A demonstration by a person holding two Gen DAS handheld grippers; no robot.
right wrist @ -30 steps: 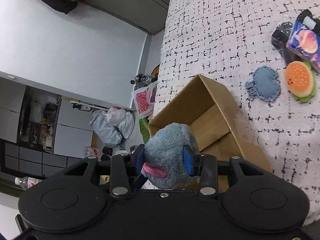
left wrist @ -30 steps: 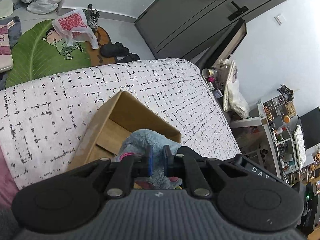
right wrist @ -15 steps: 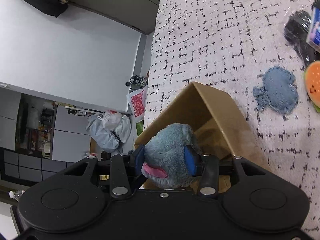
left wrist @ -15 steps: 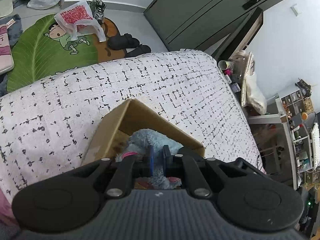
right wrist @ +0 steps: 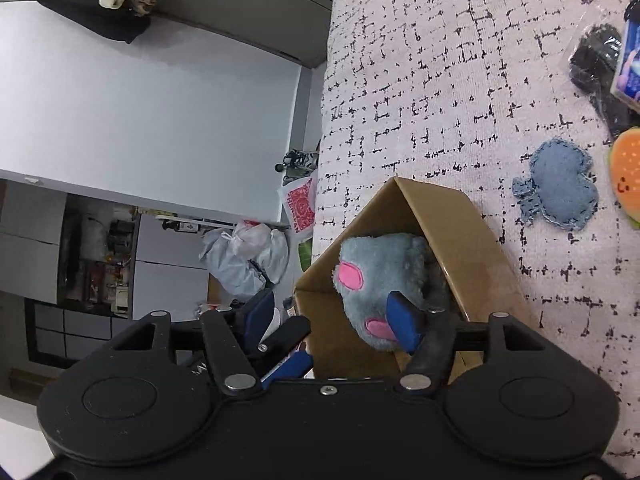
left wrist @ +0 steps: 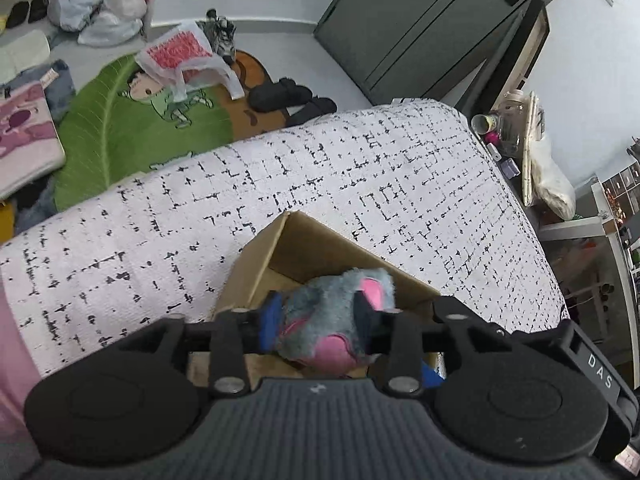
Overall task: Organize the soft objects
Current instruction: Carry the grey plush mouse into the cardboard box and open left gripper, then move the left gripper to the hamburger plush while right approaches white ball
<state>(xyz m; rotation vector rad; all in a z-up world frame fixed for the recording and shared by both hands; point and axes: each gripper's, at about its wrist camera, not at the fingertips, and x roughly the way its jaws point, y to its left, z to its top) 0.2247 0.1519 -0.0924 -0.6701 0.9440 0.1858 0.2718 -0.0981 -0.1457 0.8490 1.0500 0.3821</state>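
Note:
A grey-blue plush toy (left wrist: 320, 304) with pink patches lies in the open cardboard box (left wrist: 304, 240) on the speckled white bed cover (left wrist: 360, 168). My left gripper (left wrist: 318, 316) hangs over the box, its jaws opening, the plush below and between them without a firm pinch. In the right wrist view the plush (right wrist: 380, 268) rests in the box (right wrist: 452, 216) against one blue pad. My right gripper (right wrist: 331, 322) is opening too, and its other pad stands apart from the toy. A denim soft piece (right wrist: 560, 196) and a burger plush (right wrist: 626, 176) lie on the bed.
A black item in clear wrap (right wrist: 596, 64) and a colourful packet (right wrist: 632, 64) lie at the bed's far side. On the floor beyond the bed are a green leaf rug (left wrist: 120, 128), plastic bags and dark slippers (left wrist: 280, 92). A cluttered bedside stand (left wrist: 516, 128) is on the right.
Both pairs of jaws have spread apart. The plush has slipped out of the right gripper's pinch down into the box and turned its pink patches up. Both hands have come closer to the box.

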